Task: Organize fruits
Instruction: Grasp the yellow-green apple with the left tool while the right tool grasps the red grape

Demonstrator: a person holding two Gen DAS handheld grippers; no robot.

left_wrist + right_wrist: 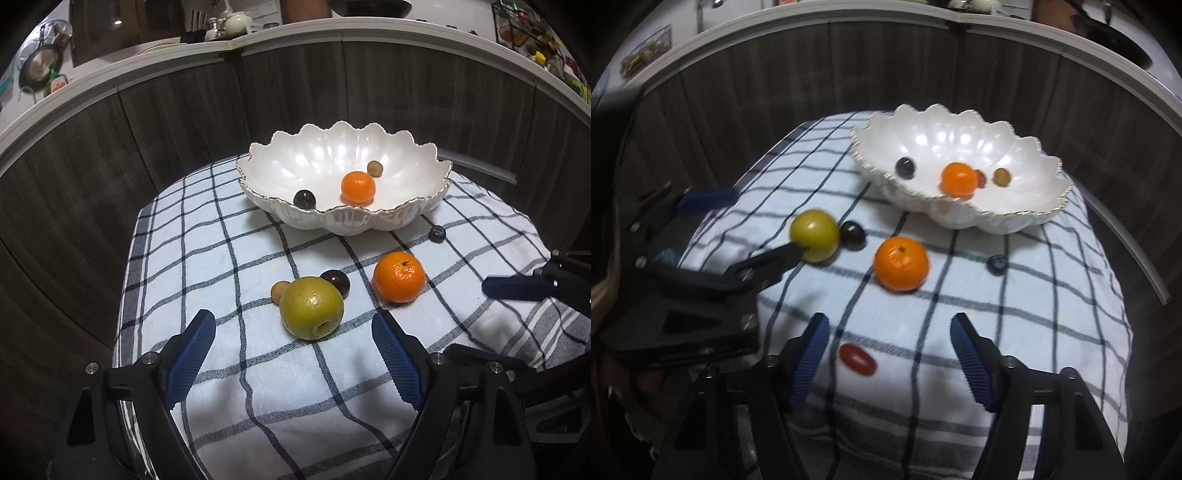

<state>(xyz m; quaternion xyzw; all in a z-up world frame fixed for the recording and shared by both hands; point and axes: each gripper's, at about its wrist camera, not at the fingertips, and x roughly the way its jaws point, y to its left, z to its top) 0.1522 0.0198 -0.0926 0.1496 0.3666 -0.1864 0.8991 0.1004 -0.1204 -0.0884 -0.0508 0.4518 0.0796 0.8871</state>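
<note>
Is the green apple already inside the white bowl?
No, the green apple lies on the checked cloth in front of the white bowl, beside a dark round fruit.

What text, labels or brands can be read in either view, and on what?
No text can be read in either view.
Green bottle on the far counter, left wrist view: label has print, too small to read.
Poster on the far wall, right wrist view: blurred, unreadable.
Left claw, right wrist view: faint marking on its black body, too blurred to read.
Bowl, fruit and checked cloth: no text.
</note>
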